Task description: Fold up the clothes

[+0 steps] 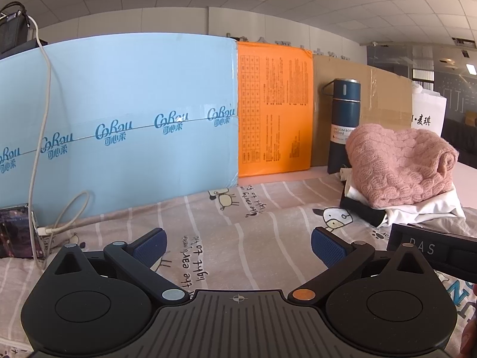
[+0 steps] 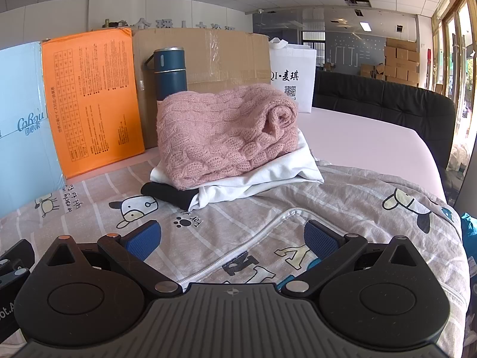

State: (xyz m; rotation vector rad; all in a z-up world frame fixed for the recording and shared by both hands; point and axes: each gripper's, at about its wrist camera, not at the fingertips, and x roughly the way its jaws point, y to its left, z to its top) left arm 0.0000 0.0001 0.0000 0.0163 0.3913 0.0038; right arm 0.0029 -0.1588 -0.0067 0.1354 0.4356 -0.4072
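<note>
A pink knit sweater (image 2: 223,131) lies folded on top of a white garment (image 2: 268,176) and a black garment (image 2: 170,194), stacked on a cartoon-print sheet (image 2: 244,223). The stack also shows in the left wrist view, with the sweater (image 1: 399,164) at the right. My left gripper (image 1: 238,244) is open and empty, low over the sheet (image 1: 226,223), left of the stack. My right gripper (image 2: 232,238) is open and empty over the sheet, just in front of the stack.
A light blue box (image 1: 119,119), an orange box (image 1: 274,110) and a cardboard box (image 2: 208,59) line the back. A dark blue vacuum bottle (image 2: 170,71) stands behind the stack. A white bag (image 2: 293,80) is at the right. A phone (image 1: 18,229) with a cable (image 1: 41,119) lies at the left.
</note>
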